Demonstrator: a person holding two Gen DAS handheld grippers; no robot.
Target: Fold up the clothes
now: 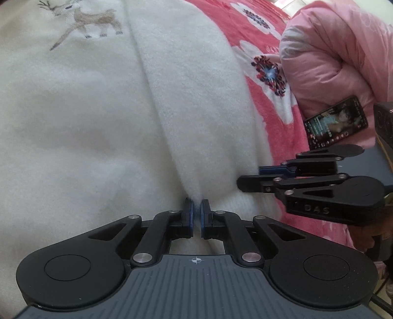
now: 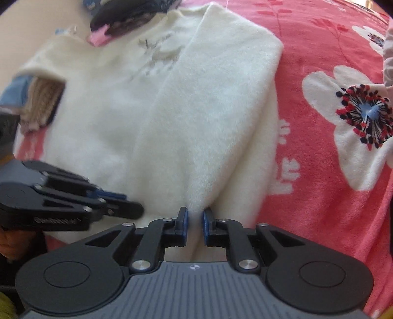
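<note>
At the bottom centre of the left wrist view, the left gripper (image 1: 197, 208) has its blue pads pinched tight on the near hem of the white fleece top (image 1: 98, 127). In the right wrist view the right gripper (image 2: 195, 217) clamps a thicker bunch of the same hem at lower centre, its pads pressing the fleece from both sides. The top fills the middle and left of both frames, one side folded inward, a deer motif (image 1: 83, 20) at upper left. It lies on a pink flowered blanket (image 2: 331, 147). At right of the left view lie a pink padded jacket (image 1: 339, 54) and a lit phone (image 1: 336, 122).
</note>
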